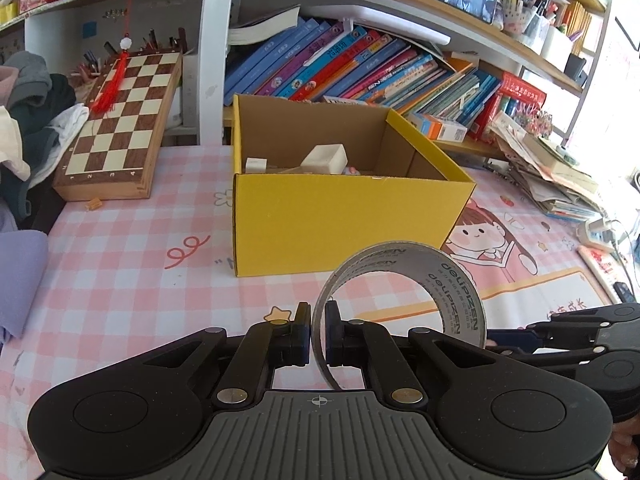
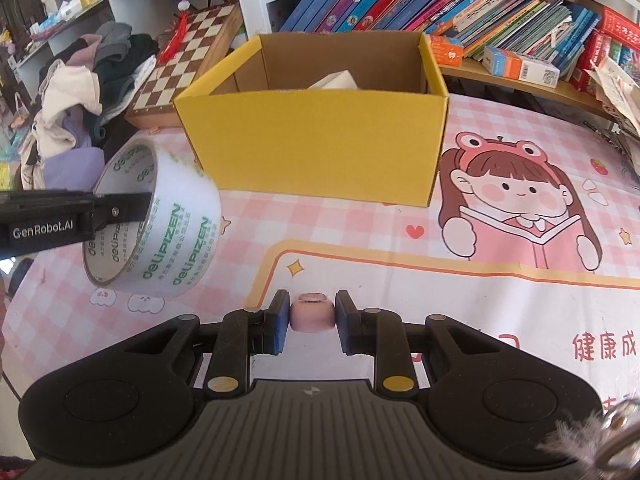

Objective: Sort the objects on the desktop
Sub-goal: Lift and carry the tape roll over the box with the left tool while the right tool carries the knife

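Note:
My left gripper (image 1: 318, 332) is shut on the wall of a roll of clear tape (image 1: 444, 280), one pad inside the ring and one outside, and holds it above the pink checked mat. The right wrist view shows that same tape roll (image 2: 176, 232) at the left, pinched by the left gripper's black fingers (image 2: 120, 210). My right gripper (image 2: 312, 320) is shut on a small pink block (image 2: 312, 314), lifted a little off the mat. An open yellow cardboard box (image 1: 344, 216) (image 2: 316, 140) stands just beyond both grippers, with white items (image 1: 326, 158) inside.
A folded chessboard (image 1: 120, 128) leans at the box's left, beside a heap of clothes (image 1: 28, 120). Leaning books (image 1: 360, 68) fill the shelf behind. Stacked papers (image 1: 552, 172) lie at the right. The right gripper's body (image 1: 580, 340) shows at the left view's right edge.

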The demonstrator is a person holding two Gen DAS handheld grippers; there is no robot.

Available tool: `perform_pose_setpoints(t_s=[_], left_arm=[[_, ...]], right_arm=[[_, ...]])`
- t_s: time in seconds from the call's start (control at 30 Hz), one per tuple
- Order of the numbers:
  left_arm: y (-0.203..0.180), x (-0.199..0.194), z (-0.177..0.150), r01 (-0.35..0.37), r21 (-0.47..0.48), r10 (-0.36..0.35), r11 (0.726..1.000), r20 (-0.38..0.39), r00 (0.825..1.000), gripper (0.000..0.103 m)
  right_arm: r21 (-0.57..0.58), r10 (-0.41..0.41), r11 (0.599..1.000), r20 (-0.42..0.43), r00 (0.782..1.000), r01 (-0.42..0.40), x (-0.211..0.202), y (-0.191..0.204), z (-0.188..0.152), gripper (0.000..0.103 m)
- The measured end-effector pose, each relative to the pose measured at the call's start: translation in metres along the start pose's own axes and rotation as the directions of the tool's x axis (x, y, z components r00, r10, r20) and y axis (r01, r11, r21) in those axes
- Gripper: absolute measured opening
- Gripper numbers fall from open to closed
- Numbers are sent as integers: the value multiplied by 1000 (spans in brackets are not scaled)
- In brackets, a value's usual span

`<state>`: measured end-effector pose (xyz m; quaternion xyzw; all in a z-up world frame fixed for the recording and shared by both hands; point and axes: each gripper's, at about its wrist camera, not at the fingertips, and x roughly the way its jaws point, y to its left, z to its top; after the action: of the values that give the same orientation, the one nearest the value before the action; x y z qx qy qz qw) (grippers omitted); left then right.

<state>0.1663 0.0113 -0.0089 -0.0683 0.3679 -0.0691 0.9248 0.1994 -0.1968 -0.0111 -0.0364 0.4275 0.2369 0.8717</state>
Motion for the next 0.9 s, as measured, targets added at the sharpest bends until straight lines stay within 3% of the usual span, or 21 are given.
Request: perform_pose_setpoints(t_s=[0.43,0.9], left_arm=[[-4,-16,6,20,17,-21,1000,39,999,5],[-2,-17,32,1,69,-7,998,91,996,6]], right_arm=[[-2,7,1000,47,999,-7,-23,3,8,23],[-34,12,999,124,992,-8,-40,-3,46,23]])
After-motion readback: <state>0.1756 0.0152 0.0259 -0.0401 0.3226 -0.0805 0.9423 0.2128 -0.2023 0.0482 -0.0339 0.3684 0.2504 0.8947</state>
